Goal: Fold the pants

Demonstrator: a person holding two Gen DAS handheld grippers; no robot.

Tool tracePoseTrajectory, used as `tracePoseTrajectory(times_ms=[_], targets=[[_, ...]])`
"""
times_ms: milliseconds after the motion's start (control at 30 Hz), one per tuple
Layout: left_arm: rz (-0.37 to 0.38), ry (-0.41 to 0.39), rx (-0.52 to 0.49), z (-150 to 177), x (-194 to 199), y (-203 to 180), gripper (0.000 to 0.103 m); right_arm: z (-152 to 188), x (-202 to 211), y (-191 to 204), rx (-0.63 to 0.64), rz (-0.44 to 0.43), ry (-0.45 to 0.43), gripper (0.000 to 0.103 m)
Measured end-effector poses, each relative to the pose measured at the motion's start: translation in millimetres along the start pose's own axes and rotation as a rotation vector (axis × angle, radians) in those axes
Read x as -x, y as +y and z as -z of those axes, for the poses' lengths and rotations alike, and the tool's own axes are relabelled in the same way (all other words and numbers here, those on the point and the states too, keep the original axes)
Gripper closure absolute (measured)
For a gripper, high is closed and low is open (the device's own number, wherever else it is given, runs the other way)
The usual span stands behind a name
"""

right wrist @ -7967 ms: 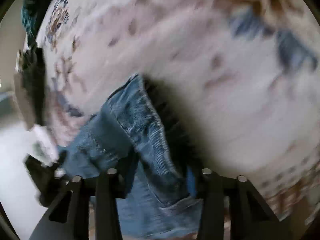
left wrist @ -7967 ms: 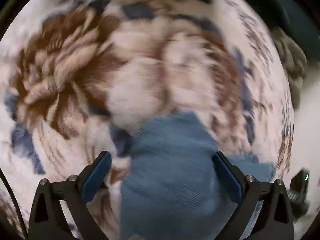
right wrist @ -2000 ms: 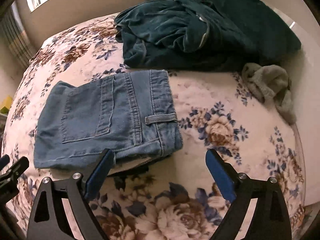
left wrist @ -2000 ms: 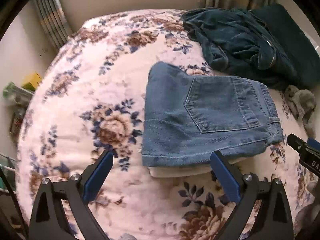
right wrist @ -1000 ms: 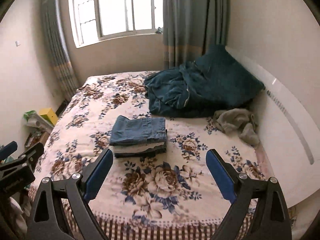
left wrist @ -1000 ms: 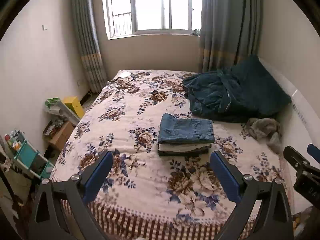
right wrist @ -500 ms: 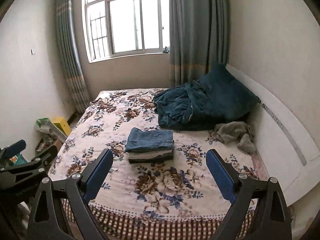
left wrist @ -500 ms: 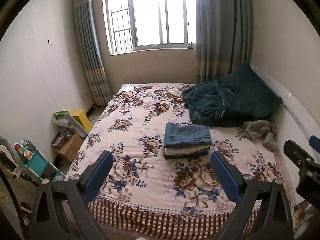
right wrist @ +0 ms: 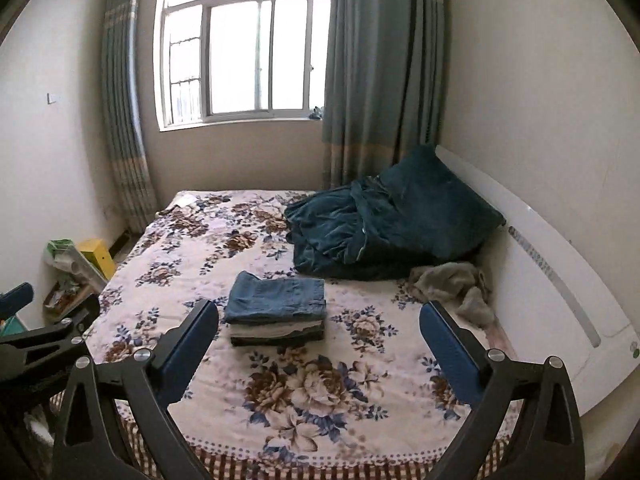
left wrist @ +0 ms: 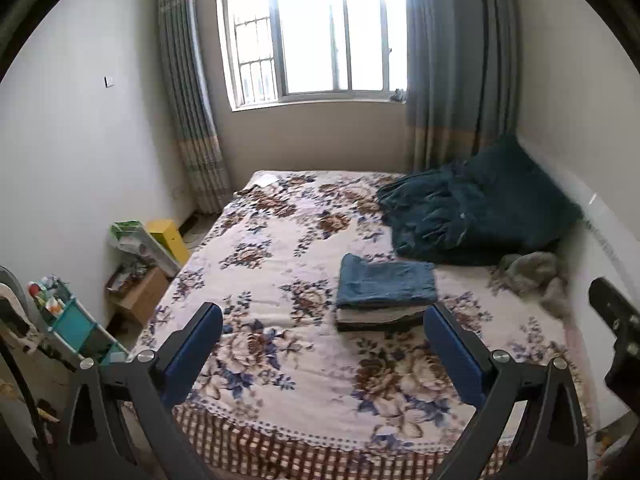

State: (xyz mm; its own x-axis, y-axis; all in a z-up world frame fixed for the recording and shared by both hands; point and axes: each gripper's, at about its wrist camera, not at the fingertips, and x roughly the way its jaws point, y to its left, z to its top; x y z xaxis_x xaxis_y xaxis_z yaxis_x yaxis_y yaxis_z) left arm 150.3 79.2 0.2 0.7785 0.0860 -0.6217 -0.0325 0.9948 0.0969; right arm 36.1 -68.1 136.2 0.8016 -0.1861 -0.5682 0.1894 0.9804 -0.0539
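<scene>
The blue denim pants (left wrist: 386, 283) (right wrist: 276, 294) lie folded on top of a small stack of folded clothes in the middle of the flowered bed (left wrist: 280, 264) (right wrist: 192, 248). Both grippers are held well back from the bed, beyond its foot. My left gripper (left wrist: 322, 346) is open with nothing between its blue pads. My right gripper (right wrist: 318, 344) has its jaws opening wide, and nothing is between them. In the right wrist view, part of the left gripper shows at the left edge.
A dark teal quilt and pillow (right wrist: 384, 224) are heaped at the head of the bed by the white headboard (right wrist: 560, 292). A grey cloth (right wrist: 456, 284) lies beside them. Boxes, a yellow case (left wrist: 168, 236) and a small shelf (left wrist: 68, 320) crowd the floor on the left.
Both grippers have pulled further back and up from the bed, so the stack looks smaller and more of the window and walls shows. The pants have stayed still on the stack.
</scene>
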Motion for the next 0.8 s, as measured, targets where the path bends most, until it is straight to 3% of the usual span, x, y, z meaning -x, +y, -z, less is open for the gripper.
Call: tracePoseTrajectory(times_ms=[400,800], targets=[[-0.022,0.085,-0.026,15,-52,-19,0.0,28,-110,-4,-0.028,-0.015,0.146,0.0],[-0.01,0.068,0.001,11,-58,-18,0.0,30,-125,-6,-0.032,-0.007,0.136,0.0]])
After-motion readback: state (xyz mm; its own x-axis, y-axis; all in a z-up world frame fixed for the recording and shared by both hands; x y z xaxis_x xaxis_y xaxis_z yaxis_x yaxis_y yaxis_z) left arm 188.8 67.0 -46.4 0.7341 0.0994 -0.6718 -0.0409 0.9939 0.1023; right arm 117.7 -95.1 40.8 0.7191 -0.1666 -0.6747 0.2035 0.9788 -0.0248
